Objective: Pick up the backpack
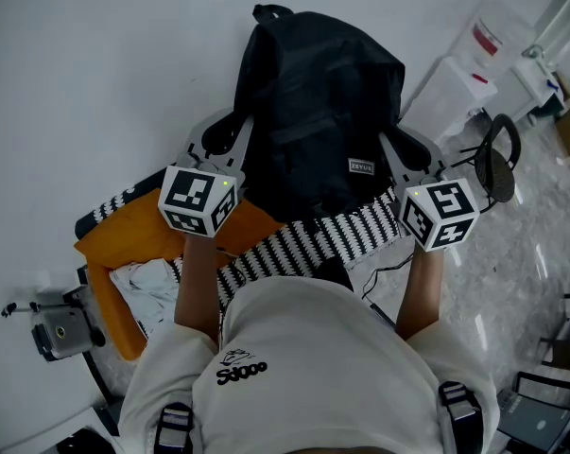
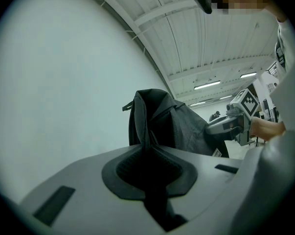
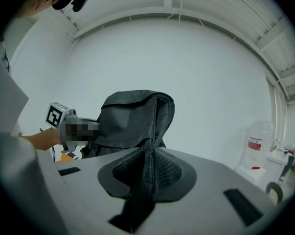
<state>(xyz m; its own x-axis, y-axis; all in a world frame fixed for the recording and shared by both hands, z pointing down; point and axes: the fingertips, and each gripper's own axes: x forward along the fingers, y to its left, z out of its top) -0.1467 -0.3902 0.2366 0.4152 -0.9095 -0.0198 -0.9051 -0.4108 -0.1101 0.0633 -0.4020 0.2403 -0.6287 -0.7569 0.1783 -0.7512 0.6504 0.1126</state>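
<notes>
left claw (image 1: 247, 126), right claw (image 1: 388, 142) grip backpack (image 1: 313, 93)

1. Centre of the head view: the label (image 1: 361, 166) on the backpack (image 1: 313, 112) is too small for us to read.
2. Lower centre: our torso (image 1: 313, 367) hides part of the striped cloth (image 1: 303, 244).
3. Left gripper view, bottom: the left gripper (image 2: 148, 153) covers the backpack's lower part.
</notes>
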